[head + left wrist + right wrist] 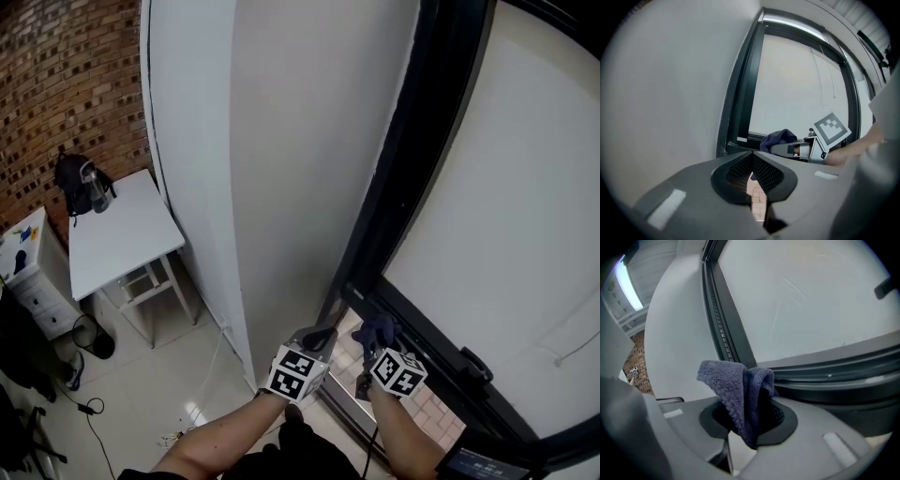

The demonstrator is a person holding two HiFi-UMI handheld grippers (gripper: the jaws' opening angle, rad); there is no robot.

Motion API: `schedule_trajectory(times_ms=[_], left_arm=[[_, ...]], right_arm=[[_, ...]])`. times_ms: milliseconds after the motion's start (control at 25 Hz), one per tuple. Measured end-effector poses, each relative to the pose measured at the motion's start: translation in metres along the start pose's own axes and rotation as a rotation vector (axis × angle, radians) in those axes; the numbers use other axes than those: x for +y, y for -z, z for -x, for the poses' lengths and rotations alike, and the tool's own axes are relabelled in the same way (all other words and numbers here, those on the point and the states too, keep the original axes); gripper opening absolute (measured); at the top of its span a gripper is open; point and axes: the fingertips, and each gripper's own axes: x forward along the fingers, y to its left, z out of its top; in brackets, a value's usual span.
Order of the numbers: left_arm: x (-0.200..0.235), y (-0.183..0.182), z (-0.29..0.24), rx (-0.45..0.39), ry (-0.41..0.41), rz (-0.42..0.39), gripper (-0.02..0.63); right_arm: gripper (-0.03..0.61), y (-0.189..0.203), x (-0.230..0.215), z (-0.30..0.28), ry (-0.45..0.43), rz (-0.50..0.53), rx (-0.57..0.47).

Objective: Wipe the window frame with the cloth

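A dark blue cloth point(740, 397) is pinched in my right gripper point(749, 414), bunched and sticking up past the jaws. It hovers just short of the dark window frame point(825, 373) at its lower left corner. From the head view the cloth point(377, 328) sits close to the frame's bottom rail point(427, 337), with the right gripper point(373, 349) behind it. My left gripper point(752, 177) is shut on nothing, held beside the right one, and it sees the cloth point(777, 139) and the frame's upright point(740, 98). In the head view the left gripper point(321, 339) is near the wall.
A white wall point(281, 169) runs left of the frame. Below stand a white table point(122, 234) with a black bag point(77, 183), a white drawer unit point(33, 272) and cables on the floor point(89, 408). A black window handle point(473, 364) sticks out on the bottom rail.
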Motion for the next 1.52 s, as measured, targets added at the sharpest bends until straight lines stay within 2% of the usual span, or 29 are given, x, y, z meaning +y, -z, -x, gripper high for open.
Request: schedule_trajectory(times_ms=[200,400,600,1040,1520], left_arm=[[0.015,-0.012,-0.003,-0.006,-0.022,-0.004,-0.008],[0.028,-0.002,-0.012,0.013,-0.038,0.002,-0.008],[0.034,-0.011,-0.01,-0.001,-0.047,0.001,-0.008],[0.034,-0.001,0.004,0.002,-0.077,0.028,-0.008],[0.052,0.0,0.011,0.007,-0.126,0.033,-0.008]], right_arm=[[0.103,-0.006,0.02,-0.02,-0.04,0.005,0.013],[0.103,0.004,0.032,-0.044,-0.082,-0.024,0.03],[0.102,0.0,0.041,-0.046,-0.087,-0.039,0.03],[0.102,0.014,0.059,-0.032,-0.152,-0.048,0.054],[0.101,0.012,0.073,-0.067,-0.185,-0.059,0.084]])
